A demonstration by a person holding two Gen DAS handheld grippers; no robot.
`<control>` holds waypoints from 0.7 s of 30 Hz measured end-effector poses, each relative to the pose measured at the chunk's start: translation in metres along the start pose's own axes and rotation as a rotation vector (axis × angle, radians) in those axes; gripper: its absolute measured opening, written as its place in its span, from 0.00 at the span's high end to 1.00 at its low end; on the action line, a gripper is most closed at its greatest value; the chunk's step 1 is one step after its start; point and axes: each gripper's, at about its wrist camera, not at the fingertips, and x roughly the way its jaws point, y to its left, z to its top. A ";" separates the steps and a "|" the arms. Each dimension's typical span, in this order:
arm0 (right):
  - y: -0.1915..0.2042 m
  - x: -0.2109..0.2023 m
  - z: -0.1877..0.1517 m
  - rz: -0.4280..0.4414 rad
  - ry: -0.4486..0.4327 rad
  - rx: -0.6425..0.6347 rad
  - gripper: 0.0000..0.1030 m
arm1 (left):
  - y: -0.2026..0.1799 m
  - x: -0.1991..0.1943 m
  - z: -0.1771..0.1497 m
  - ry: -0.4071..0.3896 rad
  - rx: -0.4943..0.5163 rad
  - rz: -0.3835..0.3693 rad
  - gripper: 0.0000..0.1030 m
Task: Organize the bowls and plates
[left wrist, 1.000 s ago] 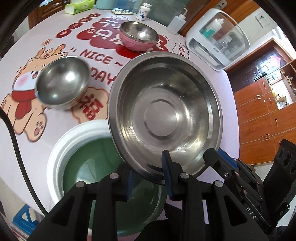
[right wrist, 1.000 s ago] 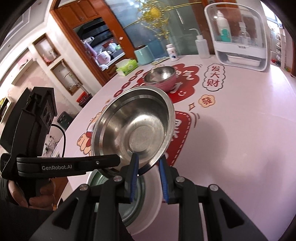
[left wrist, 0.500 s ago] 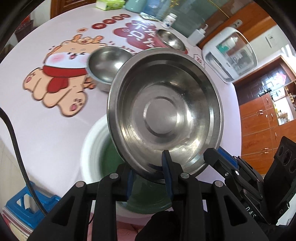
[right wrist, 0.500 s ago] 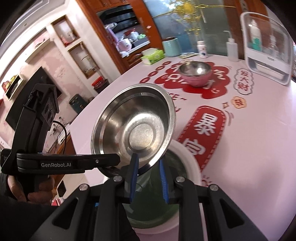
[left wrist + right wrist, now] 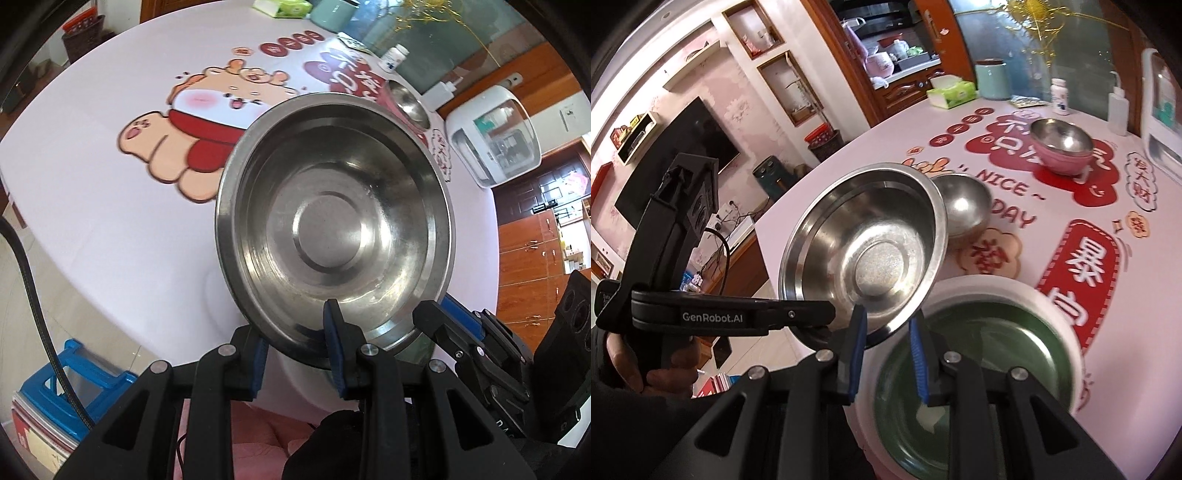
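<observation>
Both grippers pinch the near rim of a wide, shallow stainless-steel basin (image 5: 334, 236), held in the air above the table's near edge: left gripper (image 5: 295, 345); right gripper (image 5: 884, 341); a green-lined white bowl (image 5: 979, 332) sits below; both should keep level and lower together.

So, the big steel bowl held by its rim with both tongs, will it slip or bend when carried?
The steel bowl is probably stiff: its rim keeps its round shape though pinched only at the near edge. It may slip, since the metal looks smooth and shiny. It hangs tilted beyond the left tongs and right tongs, so it could swing.
</observation>
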 end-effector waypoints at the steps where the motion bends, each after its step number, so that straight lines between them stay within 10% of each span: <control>1: 0.003 0.004 0.001 0.001 0.005 0.000 0.78 | 0.006 -0.001 0.002 0.005 -0.003 0.003 0.74; 21: 0.048 0.073 0.005 -0.050 0.109 0.096 0.74 | 0.078 0.017 0.032 0.141 0.036 0.037 0.74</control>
